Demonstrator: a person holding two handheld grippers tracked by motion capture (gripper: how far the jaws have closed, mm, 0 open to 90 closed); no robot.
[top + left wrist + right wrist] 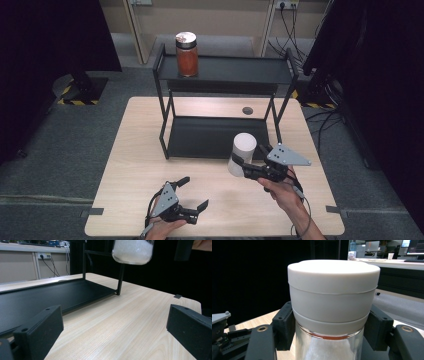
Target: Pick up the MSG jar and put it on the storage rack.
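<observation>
white-lidded jar [242, 153] | clamped between right hand-held gripper [246, 167] jaws | off table [140, 165]

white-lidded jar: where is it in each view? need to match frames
High view: the white-lidded jar is right of centre, in front of the black shelf rack, clamped by the right tongs.
Left gripper view: its glass bottom, filled with white stuff, hangs at the top edge, off the table.
Right gripper view: centre, lid up, jaws pressing on both sides below the lid.
Shared landmark: the light wooden table.
</observation>
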